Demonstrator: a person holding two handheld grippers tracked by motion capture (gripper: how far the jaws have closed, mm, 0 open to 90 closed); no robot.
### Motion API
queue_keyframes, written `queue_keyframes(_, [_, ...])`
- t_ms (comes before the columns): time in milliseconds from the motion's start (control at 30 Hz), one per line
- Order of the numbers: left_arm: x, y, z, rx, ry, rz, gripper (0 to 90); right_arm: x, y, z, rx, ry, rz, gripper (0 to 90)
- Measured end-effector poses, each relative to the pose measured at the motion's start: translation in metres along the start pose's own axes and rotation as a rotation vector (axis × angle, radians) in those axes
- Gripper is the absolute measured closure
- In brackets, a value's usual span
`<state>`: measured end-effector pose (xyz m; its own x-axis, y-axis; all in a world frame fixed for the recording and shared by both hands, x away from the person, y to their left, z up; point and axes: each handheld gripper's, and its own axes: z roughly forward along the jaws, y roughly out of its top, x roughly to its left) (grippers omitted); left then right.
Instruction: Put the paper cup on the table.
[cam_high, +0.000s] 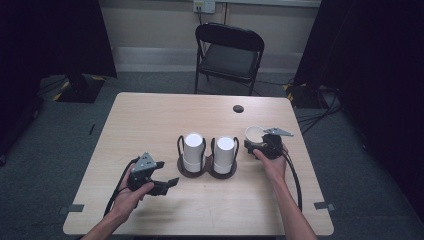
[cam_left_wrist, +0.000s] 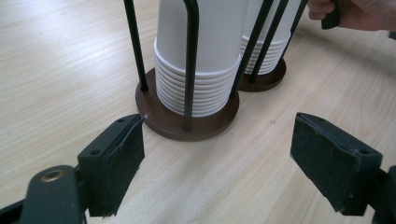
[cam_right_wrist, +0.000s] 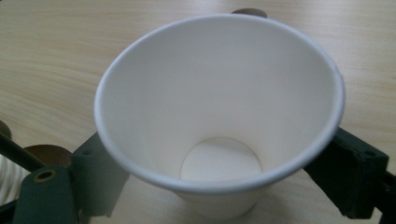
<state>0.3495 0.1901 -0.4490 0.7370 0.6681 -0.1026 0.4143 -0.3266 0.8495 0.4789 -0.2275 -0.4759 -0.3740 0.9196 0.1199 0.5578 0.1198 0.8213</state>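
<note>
Upright, cup (cam_right_wrist: 219, 112) between right tool (cam_right_wrist: 219, 186) jaws

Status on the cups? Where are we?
Done: one paper cup stands apart from the two racked stacks. In hand: right tongs straddle it, whether gripping I can't tell. Left tongs wait open by the nearer rack. Left: unclear.

A dim room with one table and one chair.

A pale wood table (cam_high: 150, 115) with rounded corners stands on grey carpet (cam_high: 45, 150); a dark round cable hole (cam_high: 238, 108) sits near its far edge. Behind it is a black folding chair (cam_high: 229, 55), facing the table. The far wall (cam_high: 150, 22) is light, with a socket (cam_high: 204, 5) high up. Black curtains (cam_high: 50, 35) hang at both sides. Cables (cam_high: 315, 117) trail across the floor at the right.
</note>
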Motion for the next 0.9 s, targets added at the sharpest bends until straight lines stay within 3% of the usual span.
queue_keyframes(100, [0.0,0.0,-0.001,-0.005,0.004,0.012,17.4,0.0,0.0,-0.004,-0.001,0.005,0.009,14.4])
queue_keyframes(467, [0.001,0.0,0.0,0.008,0.016,-0.005,17.4,0.0,-0.001,-0.028,0.008,0.025,-0.011,14.4])
queue_keyframes(533, [0.001,0.001,-0.001,0.004,0.018,-0.009,17.5,0.0,-0.001,-0.033,0.01,0.027,0.002,14.4])
queue_keyframes(600, [-0.001,0.001,-0.002,-0.012,0.0,-0.033,17.7,0.001,0.0,-0.038,0.011,0.024,-0.013,14.4])
queue_keyframes(667, [-0.002,0.002,-0.003,-0.01,0.001,-0.02,17.3,0.002,0.002,-0.044,-0.003,0.03,-0.015,14.3])
queue_keyframes(800, [-0.004,0.002,-0.003,-0.003,0.002,-0.024,17.4,0.005,0.005,-0.057,-0.008,-0.007,-0.001,15.2])
queue_keyframes(900, [-0.006,0.002,-0.005,-0.005,-0.002,-0.02,17.4,0.009,0.006,-0.071,-0.026,0.002,-0.003,14.5])
